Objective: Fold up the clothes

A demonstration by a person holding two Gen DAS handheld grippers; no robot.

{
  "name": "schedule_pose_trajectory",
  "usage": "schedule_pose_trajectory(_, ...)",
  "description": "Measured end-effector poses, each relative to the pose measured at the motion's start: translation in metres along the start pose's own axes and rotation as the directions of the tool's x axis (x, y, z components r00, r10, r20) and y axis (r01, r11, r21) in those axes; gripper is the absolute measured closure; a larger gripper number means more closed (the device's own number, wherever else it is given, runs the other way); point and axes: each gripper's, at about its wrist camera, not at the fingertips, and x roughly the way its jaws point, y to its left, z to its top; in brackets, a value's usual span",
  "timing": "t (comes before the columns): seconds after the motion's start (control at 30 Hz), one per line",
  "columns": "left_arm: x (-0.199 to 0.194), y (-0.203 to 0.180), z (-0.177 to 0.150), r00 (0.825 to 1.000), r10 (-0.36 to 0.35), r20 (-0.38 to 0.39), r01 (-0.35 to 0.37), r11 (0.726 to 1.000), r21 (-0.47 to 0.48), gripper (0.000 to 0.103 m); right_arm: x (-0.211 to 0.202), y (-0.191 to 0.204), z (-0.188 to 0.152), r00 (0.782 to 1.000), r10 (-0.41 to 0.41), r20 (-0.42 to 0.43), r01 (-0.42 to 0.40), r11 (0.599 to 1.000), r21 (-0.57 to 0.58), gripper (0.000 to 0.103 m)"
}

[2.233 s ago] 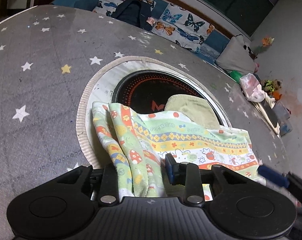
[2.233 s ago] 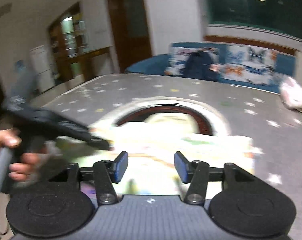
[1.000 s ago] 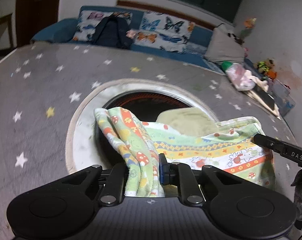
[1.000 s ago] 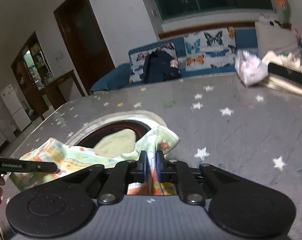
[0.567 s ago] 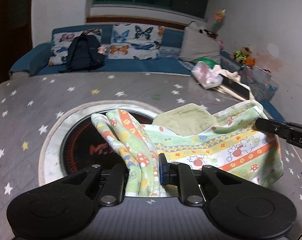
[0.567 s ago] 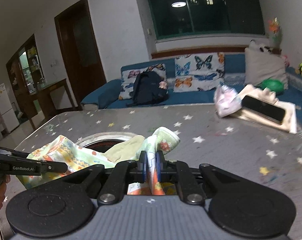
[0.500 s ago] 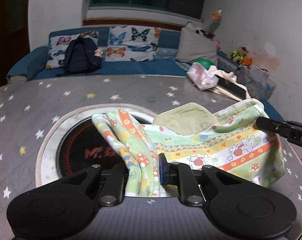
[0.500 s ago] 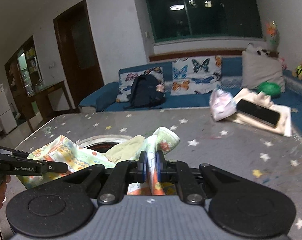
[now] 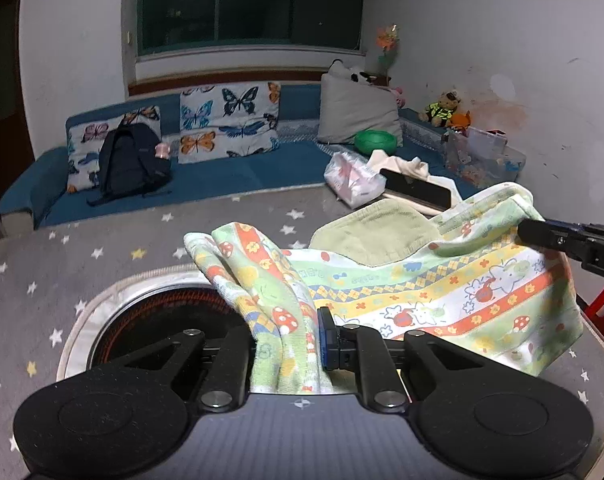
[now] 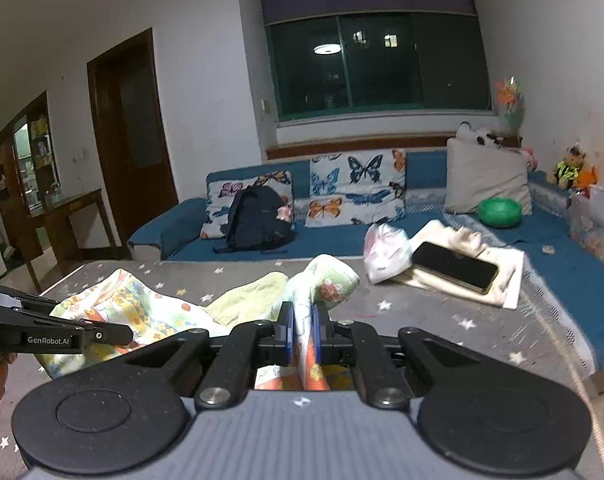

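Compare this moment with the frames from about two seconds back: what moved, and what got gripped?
The right tongs, open and empty earlier, have shut on a corner of the patterned garment. Both tongs have then raised it off the star-print table, stretched between them. The left tongs kept their grip on the other corner throughout. The backpack and phone stayed put.

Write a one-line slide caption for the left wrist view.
Left gripper and right gripper pinch opposite corners of a patterned child's garment above the star-print table.

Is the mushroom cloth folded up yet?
Not yet. The mushroom cloth hangs spread between the left tool and right tool.
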Motion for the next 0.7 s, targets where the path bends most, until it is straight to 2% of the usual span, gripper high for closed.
schedule_pose_trajectory(0.7,0.001,-0.035,0.017,0.998,-0.002,0.061,-0.003,0.997,0.082,0.084,-0.032,-0.013,0.016,0.993,-0.086,0.075,0.089,0.995,-0.034,0.095)
